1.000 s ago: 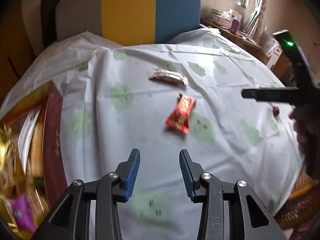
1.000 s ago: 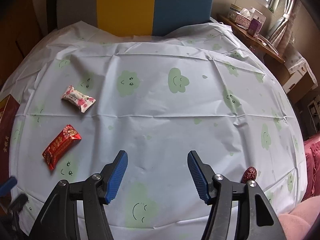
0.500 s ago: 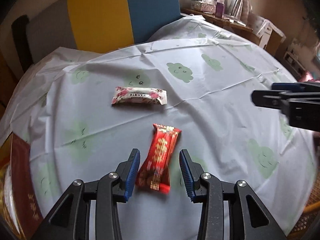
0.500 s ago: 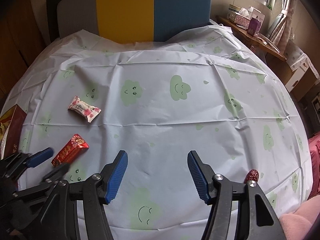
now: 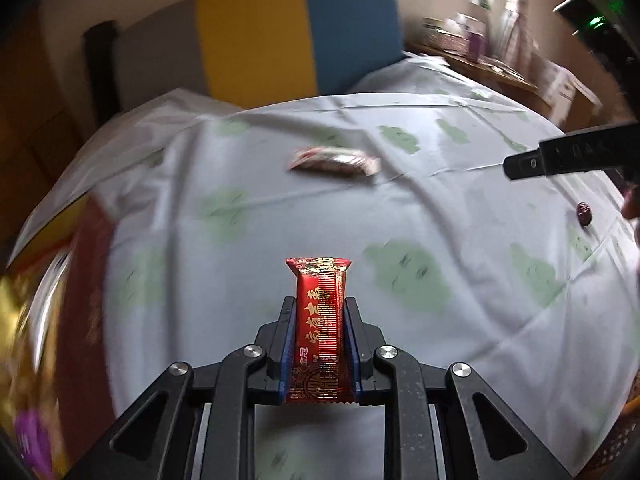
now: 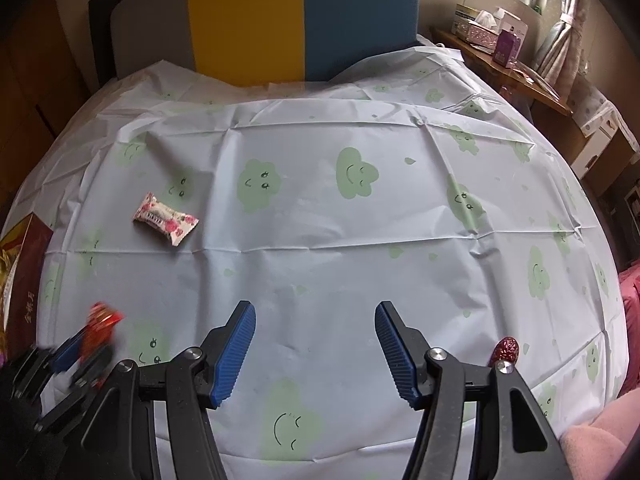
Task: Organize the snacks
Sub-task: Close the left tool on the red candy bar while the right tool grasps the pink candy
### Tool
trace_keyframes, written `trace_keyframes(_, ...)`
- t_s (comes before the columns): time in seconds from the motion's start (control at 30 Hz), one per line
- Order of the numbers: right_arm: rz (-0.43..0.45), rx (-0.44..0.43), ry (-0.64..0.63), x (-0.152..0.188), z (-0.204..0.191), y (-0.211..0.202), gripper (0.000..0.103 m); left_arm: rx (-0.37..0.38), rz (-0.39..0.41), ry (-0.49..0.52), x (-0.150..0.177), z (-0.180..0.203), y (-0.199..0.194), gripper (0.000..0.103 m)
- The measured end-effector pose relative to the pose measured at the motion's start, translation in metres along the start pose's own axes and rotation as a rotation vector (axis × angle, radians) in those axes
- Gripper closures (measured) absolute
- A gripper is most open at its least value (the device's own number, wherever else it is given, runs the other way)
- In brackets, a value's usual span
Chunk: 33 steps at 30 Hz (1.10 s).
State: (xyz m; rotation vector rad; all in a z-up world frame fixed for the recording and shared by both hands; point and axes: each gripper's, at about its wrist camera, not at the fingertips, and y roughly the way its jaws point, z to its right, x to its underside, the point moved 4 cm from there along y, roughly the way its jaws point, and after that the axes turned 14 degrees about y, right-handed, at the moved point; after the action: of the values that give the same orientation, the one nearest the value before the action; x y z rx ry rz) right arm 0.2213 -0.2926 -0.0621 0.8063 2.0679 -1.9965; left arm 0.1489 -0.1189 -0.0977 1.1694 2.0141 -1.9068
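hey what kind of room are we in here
Probably a home living or dining room. A round table under a cloud-print plastic cloth holds loose snacks, a colour-block sofa sits behind it, and tissue boxes stand on a wooden sideboard by a curtained window.

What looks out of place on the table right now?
One small dark-red fruit, perhaps a jujube, lies alone near the table's right edge, far from the pink floral snack on the left side. The left hand-held gripper holds the red snack squarely. Nothing looks spilled or torn.
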Motion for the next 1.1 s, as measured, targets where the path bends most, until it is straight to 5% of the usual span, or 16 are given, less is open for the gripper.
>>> trace_keyframes(0.17, -0.009, -0.024, -0.051, 0.007, -0.011, 0.002, 0.040, -0.028, 0.036, -0.034, 0.035, -0.007, -0.010, 0.080)
trace_keyframes(0.47, -0.051, -0.211, -0.203, 0.033, -0.058, -0.003, 0.045, -0.033, 0.118, -0.014, 0.046, -0.005, -0.010, 0.080)
trace_keyframes(0.67, -0.091, -0.256, -0.303, 0.022, -0.100, 0.009, 0.046, -0.046, 0.149, -0.016, 0.047, -0.004, -0.013, 0.080)
trace_keyframes(1.1, -0.161, -0.144, -0.510, -0.027, -0.174, 0.081, 0.047, -0.001, 0.179, -0.065, 0.051, -0.009, -0.014, 0.080)
